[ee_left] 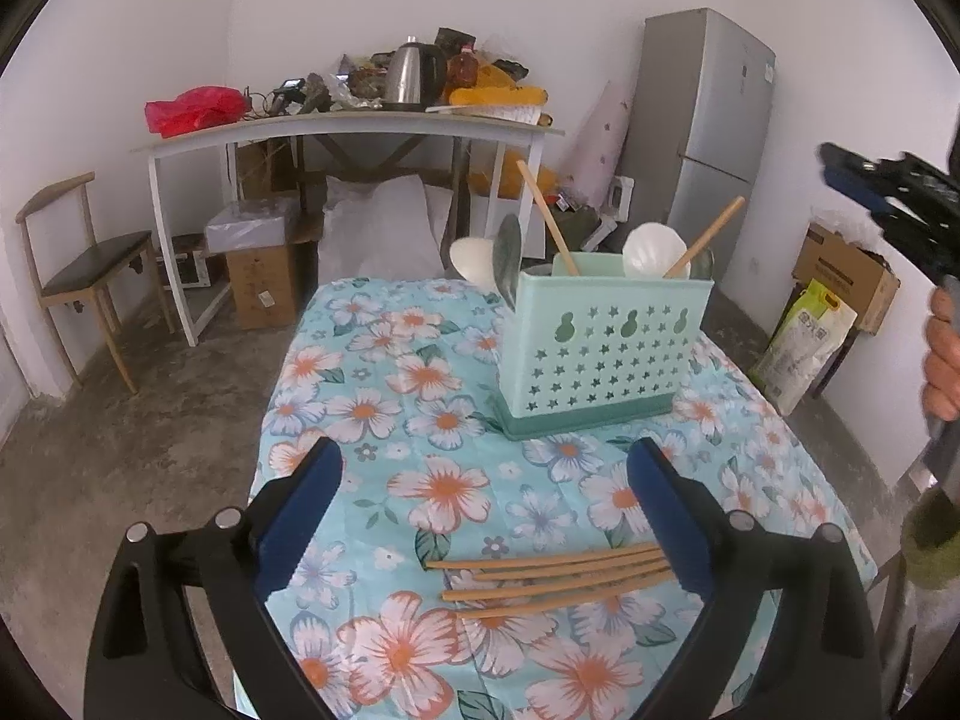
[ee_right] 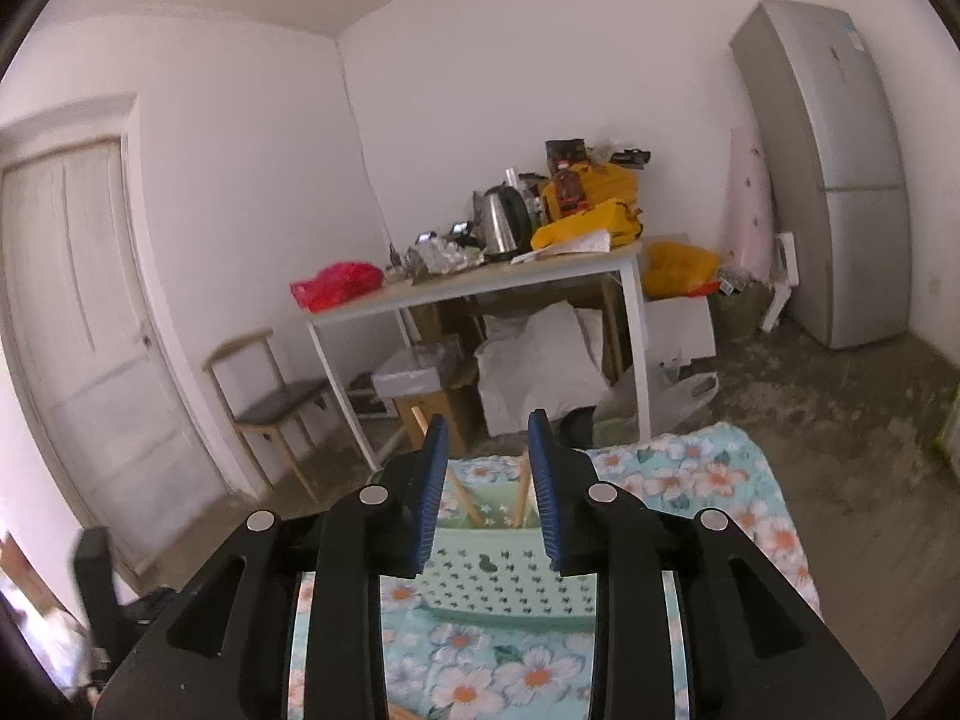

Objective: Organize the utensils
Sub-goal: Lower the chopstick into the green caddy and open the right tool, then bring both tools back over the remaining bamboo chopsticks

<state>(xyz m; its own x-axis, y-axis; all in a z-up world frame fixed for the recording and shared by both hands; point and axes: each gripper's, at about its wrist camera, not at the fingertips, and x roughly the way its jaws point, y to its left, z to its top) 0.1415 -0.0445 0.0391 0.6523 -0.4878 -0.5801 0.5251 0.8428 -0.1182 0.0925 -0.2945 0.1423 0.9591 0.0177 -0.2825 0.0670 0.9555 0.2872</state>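
Observation:
A mint perforated utensil holder (ee_left: 594,348) stands on the floral tablecloth (ee_left: 372,396). It holds two wooden chopsticks (ee_left: 546,216), a white spoon (ee_left: 651,249) and a metal spoon (ee_left: 510,258). Several loose chopsticks (ee_left: 552,576) lie on the cloth near me. My left gripper (ee_left: 486,450) hangs wide open above them, with their right ends beside its right finger (ee_left: 666,510). My right gripper (ee_right: 487,426) hovers over the holder (ee_right: 498,576) with its jaws parted. The two upright chopsticks (ee_right: 465,498) show in the gap, and neither pad presses on them. It also shows as the right gripper (ee_left: 888,192) at the far right, held by a hand (ee_left: 942,360).
Behind the table stands a white desk (ee_left: 360,126) piled with a kettle, bags and clutter. A wooden chair (ee_left: 84,264) is at the left, and a grey fridge (ee_left: 708,138) and cardboard boxes (ee_left: 846,276) at the right. A door (ee_right: 78,324) is on the left wall.

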